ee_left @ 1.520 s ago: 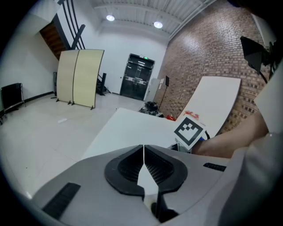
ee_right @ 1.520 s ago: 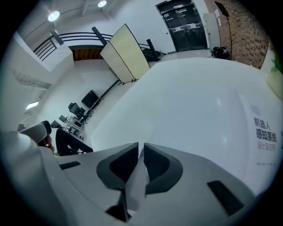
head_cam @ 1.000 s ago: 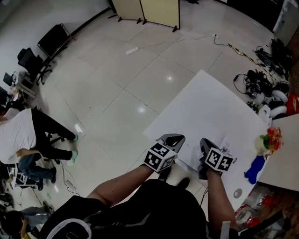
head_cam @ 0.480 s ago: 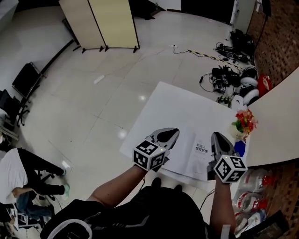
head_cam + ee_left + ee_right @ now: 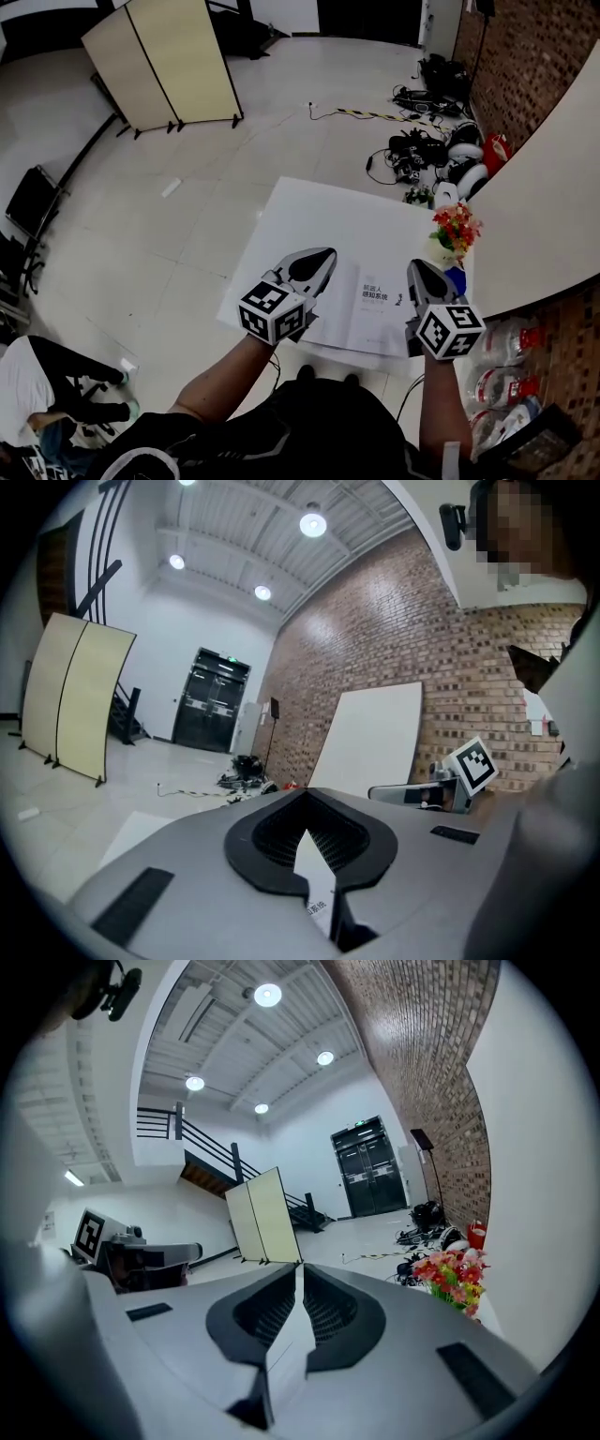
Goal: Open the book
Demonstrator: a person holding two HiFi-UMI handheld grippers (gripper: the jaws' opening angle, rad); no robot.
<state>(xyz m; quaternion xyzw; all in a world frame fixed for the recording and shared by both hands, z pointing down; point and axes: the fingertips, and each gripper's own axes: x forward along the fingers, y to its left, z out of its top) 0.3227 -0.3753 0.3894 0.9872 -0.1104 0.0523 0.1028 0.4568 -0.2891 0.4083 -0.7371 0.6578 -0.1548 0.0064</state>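
My L tongs [image 5: 321, 258] are pinched together at the tips w/ nothing in them; only white printed paper shows thru the gap behind the tips. My R tongs [image 5: 419, 273] are down to a hairline slit, also empty. The book [image 5: 373, 309] lies flat on the white table [image 5: 300, 211], cover up, not opened. L tongs at its 9 o'clock, R tongs at its 3. Flowers [image 5: 455, 227] at its 1 o'clock.

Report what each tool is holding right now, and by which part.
Nothing. The left tool and right tool hover shut and empty over the thin white book, which lies flat on the white table.
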